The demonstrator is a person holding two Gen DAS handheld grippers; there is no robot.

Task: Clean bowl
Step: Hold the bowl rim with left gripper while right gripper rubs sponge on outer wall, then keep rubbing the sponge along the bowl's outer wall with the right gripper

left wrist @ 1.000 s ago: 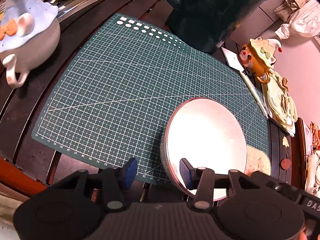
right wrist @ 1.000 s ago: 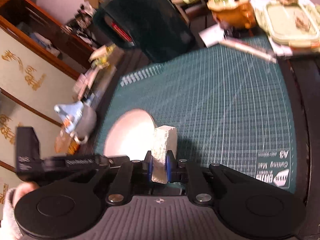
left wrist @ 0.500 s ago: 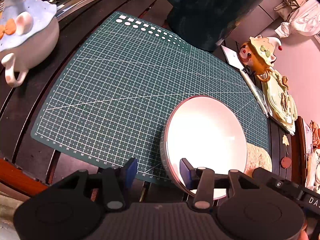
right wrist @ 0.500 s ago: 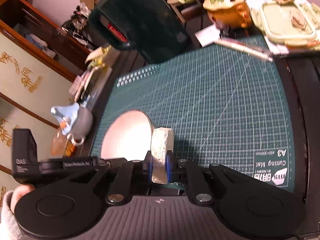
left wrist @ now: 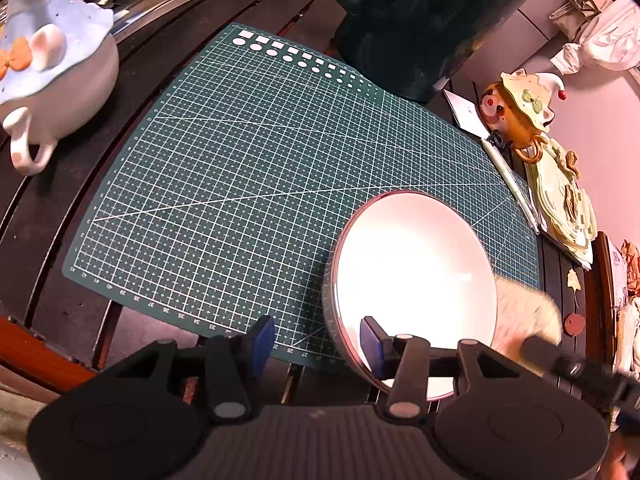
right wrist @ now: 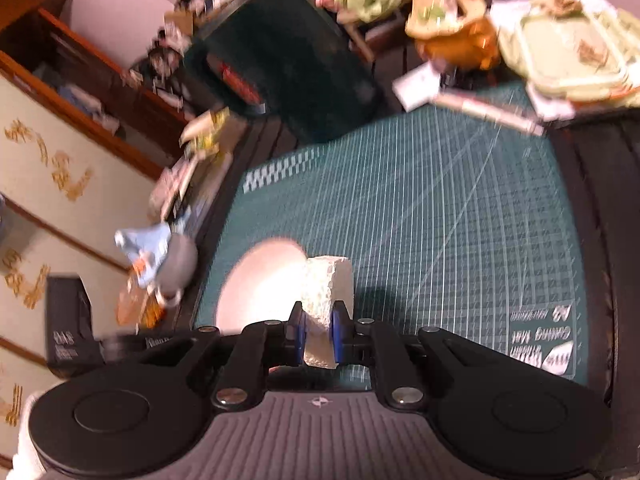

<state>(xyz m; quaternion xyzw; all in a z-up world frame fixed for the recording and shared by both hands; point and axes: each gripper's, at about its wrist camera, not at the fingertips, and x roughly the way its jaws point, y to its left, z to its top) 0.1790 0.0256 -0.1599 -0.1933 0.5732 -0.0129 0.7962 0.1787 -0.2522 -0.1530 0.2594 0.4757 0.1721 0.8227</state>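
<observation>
Bowl (left wrist: pixel 412 280): white, shallow, glossy inside, thin reddish rim and grey outer wall; tilted up on edge at the near right corner of the cutting mat, its near rim lifted toward the left gripper.

Table (left wrist: pixel 168 68): dark slatted wood, carrying all below.

Cutting mat (left wrist: pixel 248 168): green, gridded, lies flat on the table under the bowl.

Dark green container (left wrist: pixel 424 16): large, at the mat's far edge, well apart from the bowl.

Lidded pot (left wrist: pixel 56 80): pale, with blue lid and looped handle, on the table left of the mat.

Left gripper (left wrist: pixel 318 340): fingers at a middling gap; the right finger sits inside the bowl, the left finger outside. The wall is between them, but whether the pads actually press on it I cannot tell.

Right gripper (right wrist: pixel 318 338): fingers narrow, pinching the sponge.

Sponge (right wrist: pixel 326 292): pale, porous block, standing up out of the fingers, just beside the bowl's right rim.

Handling note, by judgement: the bowl looks like glazed ceramic, so stiff, moderately heavy, slippery and liable to chip if it drops back onto the mat. The rim wall is the only purchase; hold it deep, near the lowest lifted point, while the soft sponge wipes the inside with light pressure.
</observation>
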